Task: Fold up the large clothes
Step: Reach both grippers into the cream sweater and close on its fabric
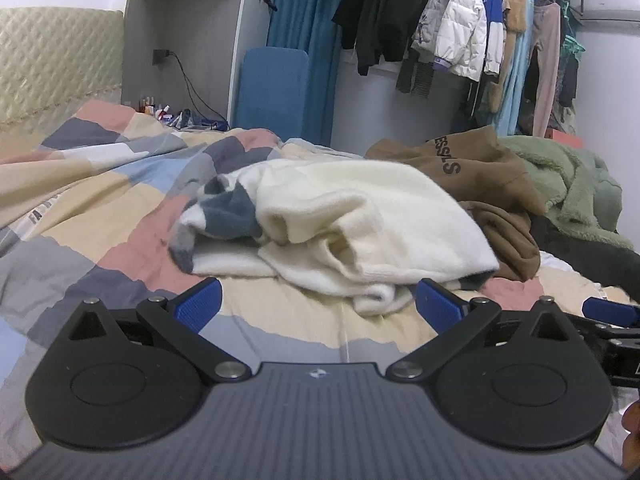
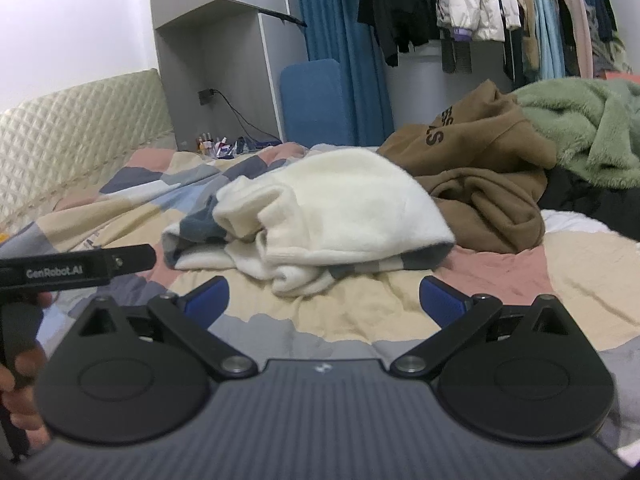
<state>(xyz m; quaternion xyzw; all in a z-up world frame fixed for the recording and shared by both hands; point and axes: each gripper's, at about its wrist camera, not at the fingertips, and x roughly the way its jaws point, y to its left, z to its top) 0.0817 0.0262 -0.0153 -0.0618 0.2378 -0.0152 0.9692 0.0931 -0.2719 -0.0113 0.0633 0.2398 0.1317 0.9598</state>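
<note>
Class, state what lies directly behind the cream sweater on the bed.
Behind the cream sweater lies a crumpled brown hoodie, with green fleece beyond. The hoodie's near lower edge is hidden.

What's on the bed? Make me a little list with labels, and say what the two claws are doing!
surface: bed with patchwork quilt
nearest garment: cream sweater, crumpled, unfolded
behind it: brown hoodie, heaped
far right: green fleece
left claw: open, empty, short of the sweater
right claw: open, empty
background: clothes on a rail
</note>
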